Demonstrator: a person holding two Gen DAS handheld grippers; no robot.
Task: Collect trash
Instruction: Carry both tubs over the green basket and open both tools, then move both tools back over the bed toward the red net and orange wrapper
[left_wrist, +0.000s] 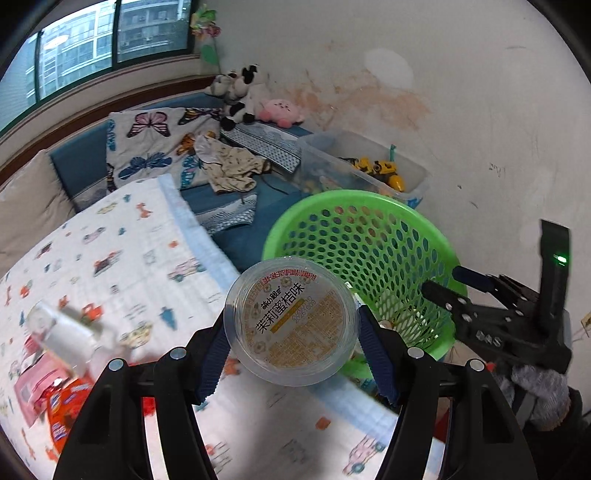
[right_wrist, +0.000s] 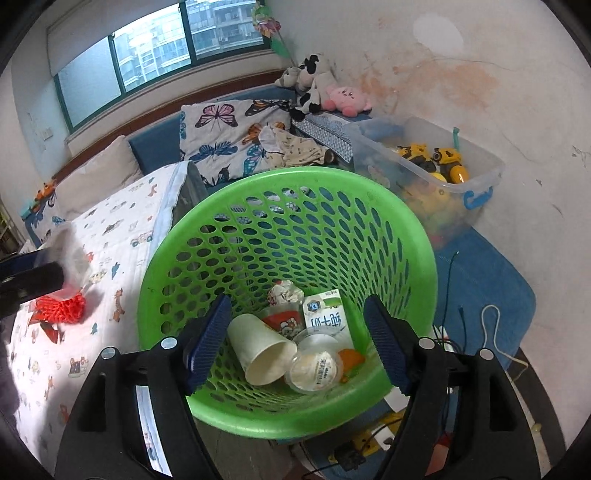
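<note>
My left gripper (left_wrist: 291, 332) is shut on a clear plastic cup (left_wrist: 291, 321) with a printed lid, held above the bed edge just left of the green mesh basket (left_wrist: 369, 229). My right gripper (right_wrist: 297, 339) is open and empty over the basket (right_wrist: 236, 413), which holds a white paper cup (right_wrist: 264, 350), a milk carton (right_wrist: 325, 314), a lidded cup (right_wrist: 316, 369) and crumpled paper (right_wrist: 284, 291). The right gripper also shows at the basket's right in the left wrist view (left_wrist: 480, 314). On the bed lie a clear bottle (left_wrist: 62, 332) and red and pink wrappers (left_wrist: 48, 398).
The bed has a patterned white blanket (left_wrist: 129, 258). A clear toy bin (right_wrist: 436, 166) stands by the stained wall. Plush toys (right_wrist: 325, 92), a butterfly pillow (right_wrist: 225, 136) and clothes (right_wrist: 291, 147) lie behind. Cables (right_wrist: 491, 332) lie on the blue mat at the right.
</note>
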